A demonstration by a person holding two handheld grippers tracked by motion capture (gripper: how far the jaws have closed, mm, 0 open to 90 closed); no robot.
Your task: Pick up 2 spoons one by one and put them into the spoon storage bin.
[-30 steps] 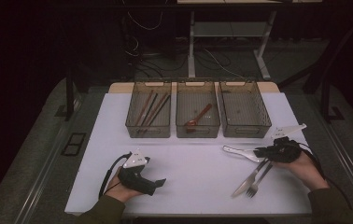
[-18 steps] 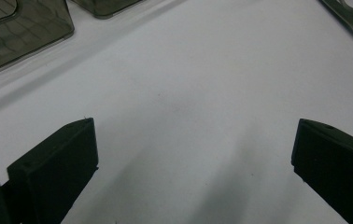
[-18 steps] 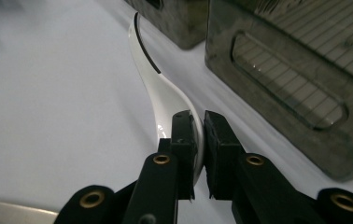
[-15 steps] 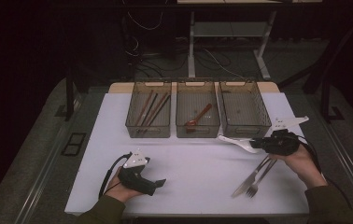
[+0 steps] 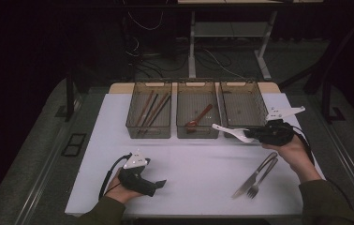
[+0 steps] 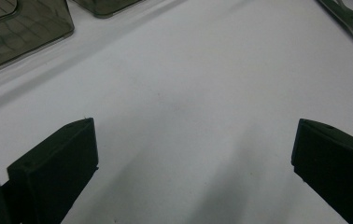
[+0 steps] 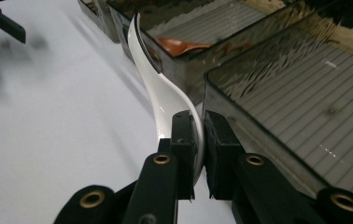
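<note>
Between the black jaws of the right gripper [image 7: 197,154] sits the handle end of a white spoon [image 7: 158,86], pinched tight so that the bowl sticks out ahead and slightly upward; in the high view that gripper [image 5: 259,134] hangs above the table just in front of the bins, the spoon [image 5: 231,132] reaching leftward toward the middle bin [image 5: 198,86]. Holding it by the very tail of the handle makes sense, since it leaves the whole length free to go over a bin wall and be let fall inside. The middle bin already has a brown spoon [image 5: 198,117] lying in it, so I judge the white one belongs there, like with like; the left bin [image 5: 149,86] holds chopsticks [image 5: 150,108], and the right bin [image 5: 242,86] looks empty, though its dark floor is hard to read. A knife [image 5: 255,173] and fork [image 5: 261,179] lie side by side on the white table [image 5: 203,183] near the right hand, presumably waiting their turn. Well apart, the left gripper [image 5: 158,185] rests low on the table with its jaws wide apart and nothing between them, parked out of the way.
</note>
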